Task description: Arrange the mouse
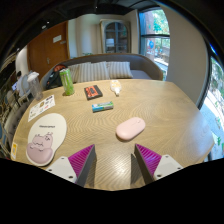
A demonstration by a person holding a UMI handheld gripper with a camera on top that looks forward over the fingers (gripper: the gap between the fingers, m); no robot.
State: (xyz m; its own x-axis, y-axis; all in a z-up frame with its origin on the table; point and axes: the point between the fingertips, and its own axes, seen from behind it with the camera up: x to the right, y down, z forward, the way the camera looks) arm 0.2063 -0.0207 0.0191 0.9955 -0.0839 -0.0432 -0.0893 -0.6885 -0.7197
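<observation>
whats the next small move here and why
Probably ease the hand-held gripper forward and slightly right toward the pink mouse. Its fingers stand open with nothing between them, and the mouse lies on the wooden table just ahead of them, untouched. The mouse pad lies off to the left, a likely destination.

A single wide-angle view rides on the gripper [114, 160], looking forward and slightly down from near above the round wooden table [150, 105].
</observation>
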